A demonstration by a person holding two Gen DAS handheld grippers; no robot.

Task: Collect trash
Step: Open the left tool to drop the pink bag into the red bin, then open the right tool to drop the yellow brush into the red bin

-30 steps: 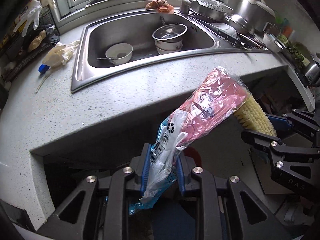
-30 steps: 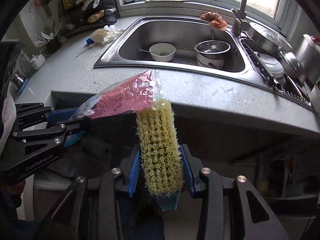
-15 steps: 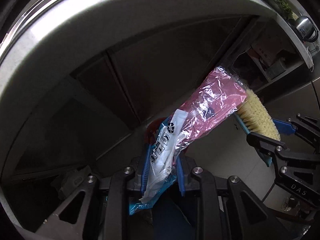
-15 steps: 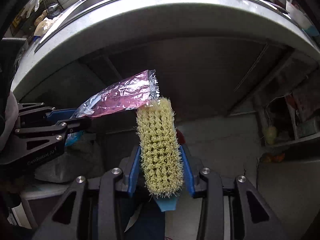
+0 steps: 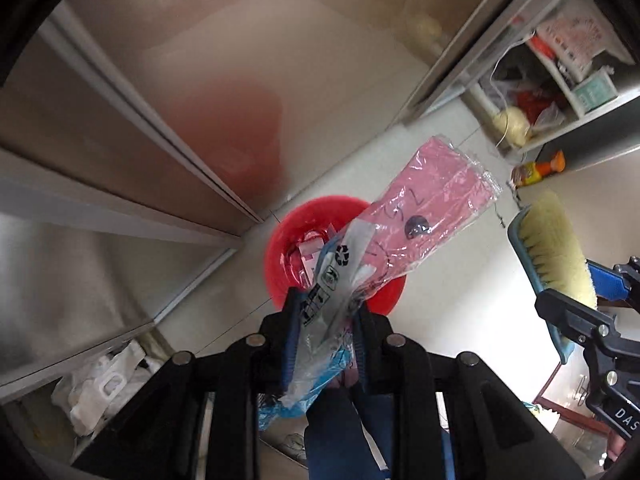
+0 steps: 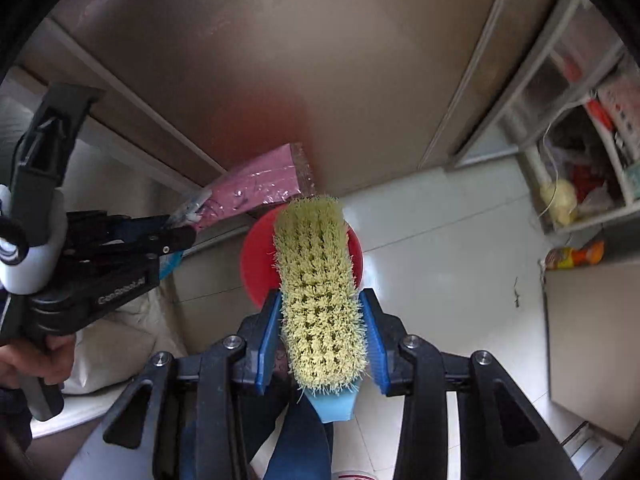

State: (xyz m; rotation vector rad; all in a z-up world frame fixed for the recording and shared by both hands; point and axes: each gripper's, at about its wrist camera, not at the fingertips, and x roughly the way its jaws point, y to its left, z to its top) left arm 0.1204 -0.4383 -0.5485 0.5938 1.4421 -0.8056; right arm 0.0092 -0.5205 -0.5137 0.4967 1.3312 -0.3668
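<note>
Step in hand: I judge this the drop stage; both loads hang over the red bin on the tiled floor, nothing released.
Left fingers: my left gripper is clamped on the lower end of a plastic packet, which sticks out past the fingertips, above the bin's mouth.
Right fingers: my right gripper is clamped on the flanks of a scrubbing brush; its far end overlaps the bin's rim.
Next move: I would centre each load over the opening, then part the fingers; the brush looks the nearer to missing.
Packet: thin, crinkled, glossy film, clear over pink, flat and floppy.
Brush: oblong, stiff yellowish bristles, blue plastic back.
Bin: round, smooth red plastic, scraps already inside.
</note>
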